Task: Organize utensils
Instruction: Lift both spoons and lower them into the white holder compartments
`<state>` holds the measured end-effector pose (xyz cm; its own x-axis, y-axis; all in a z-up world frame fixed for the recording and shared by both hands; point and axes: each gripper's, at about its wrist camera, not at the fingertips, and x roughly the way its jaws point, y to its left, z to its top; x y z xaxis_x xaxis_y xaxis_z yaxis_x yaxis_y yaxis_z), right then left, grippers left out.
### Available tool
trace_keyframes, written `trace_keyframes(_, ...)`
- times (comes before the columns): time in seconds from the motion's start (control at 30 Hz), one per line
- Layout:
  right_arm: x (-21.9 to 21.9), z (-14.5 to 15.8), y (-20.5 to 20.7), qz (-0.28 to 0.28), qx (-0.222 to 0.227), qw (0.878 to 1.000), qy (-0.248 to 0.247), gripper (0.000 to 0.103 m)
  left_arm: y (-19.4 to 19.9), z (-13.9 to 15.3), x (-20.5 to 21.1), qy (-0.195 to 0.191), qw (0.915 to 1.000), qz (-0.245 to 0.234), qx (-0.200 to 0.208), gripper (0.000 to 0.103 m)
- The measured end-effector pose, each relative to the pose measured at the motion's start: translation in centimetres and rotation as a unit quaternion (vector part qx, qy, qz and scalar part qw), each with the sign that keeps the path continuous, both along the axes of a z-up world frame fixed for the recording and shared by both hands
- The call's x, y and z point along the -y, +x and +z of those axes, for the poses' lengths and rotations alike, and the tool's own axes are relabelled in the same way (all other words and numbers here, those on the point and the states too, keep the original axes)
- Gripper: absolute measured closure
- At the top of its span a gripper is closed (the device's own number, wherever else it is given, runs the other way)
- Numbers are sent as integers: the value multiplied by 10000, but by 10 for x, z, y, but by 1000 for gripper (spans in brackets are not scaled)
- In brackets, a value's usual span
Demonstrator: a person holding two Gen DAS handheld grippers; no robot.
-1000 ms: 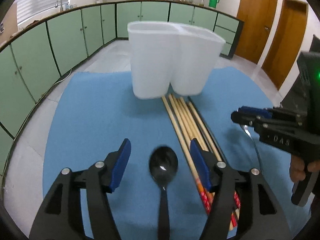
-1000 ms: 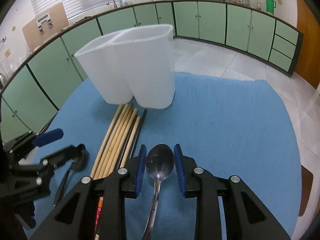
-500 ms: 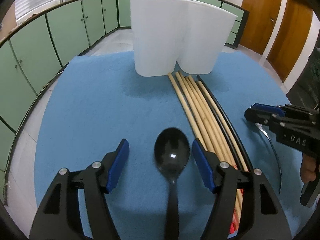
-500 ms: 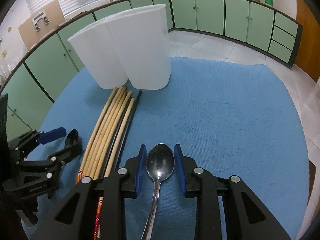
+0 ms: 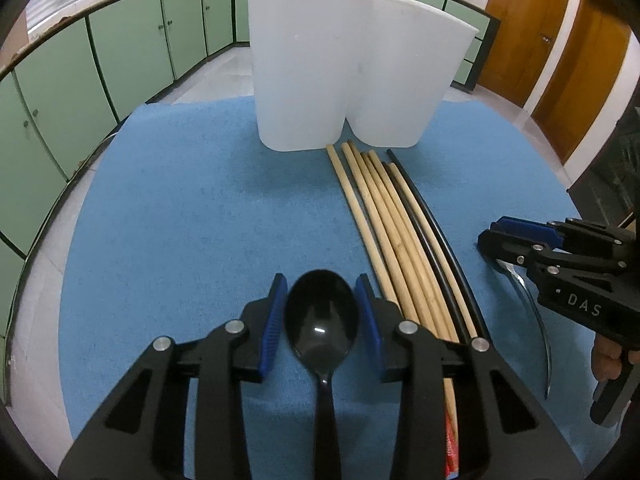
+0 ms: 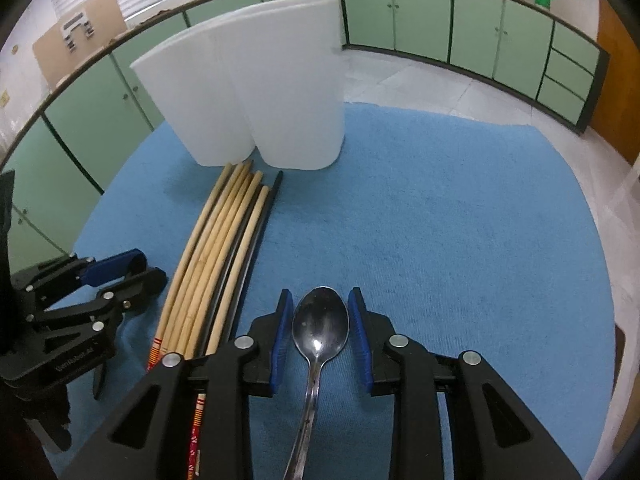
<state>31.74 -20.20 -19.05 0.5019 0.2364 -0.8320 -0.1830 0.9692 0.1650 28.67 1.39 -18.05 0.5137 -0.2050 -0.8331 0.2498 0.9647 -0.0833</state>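
Observation:
My left gripper is shut on a black plastic spoon, bowl forward, low over the blue mat. My right gripper is shut on a metal spoon, also low over the mat. A bundle of wooden and black chopsticks lies on the mat between the two grippers, and shows in the right wrist view. A white two-compartment holder stands upright at the far ends of the chopsticks; it also shows in the right wrist view. Its inside is hidden.
The mat covers a round table with green kitchen cabinets around the room and wooden doors at the right. The right gripper's body shows at the right of the left wrist view, the left gripper's body at the left of the right wrist view.
My left gripper has closed from wide open onto the black spoon. Both grippers have come lower and nearer the holder. The right gripper stays shut on the metal spoon.

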Motion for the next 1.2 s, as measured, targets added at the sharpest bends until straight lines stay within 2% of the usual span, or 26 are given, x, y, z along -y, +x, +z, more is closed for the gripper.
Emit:
trace_keyframes(0.1,3,-1,0,-59,-72,9999,72,74,1,0,3,-8,10000,16,10,69)
trace_keyframes(0.23,0,-1,1,-7,-90,9999,-91,75,1,1,2,-36,10000,24,44,70)
trace_keyframes(0.3,1,1,-1,-33,-41,10000,-42,75,-1,2,-1,-168,9998,18,82,70)
trace_keyframes(0.4,4,15,-13,-83,454,9989,71,75,-8,9,-7,-336,9990,-4,299,70)
trace_keyframes(0.47,7,28,-27,-55,869,9961,152,75,-18,23,-12,-505,9963,-26,692,70)
trace_keyframes(0.6,8,53,-46,79,1641,9862,201,75,-35,48,-20,-832,9857,11,1466,70)
trace_keyframes(0.67,7,61,-51,136,1862,9822,223,76,-40,60,-22,-985,9788,21,1794,70)
trace_keyframes(0.93,16,82,-44,124,2323,9710,562,76,-40,86,-22,-1435,9613,99,2349,70)
trace_keyframes(1.2,23,138,-19,225,2764,9567,882,76,-10,125,-18,-1721,9397,186,2950,70)
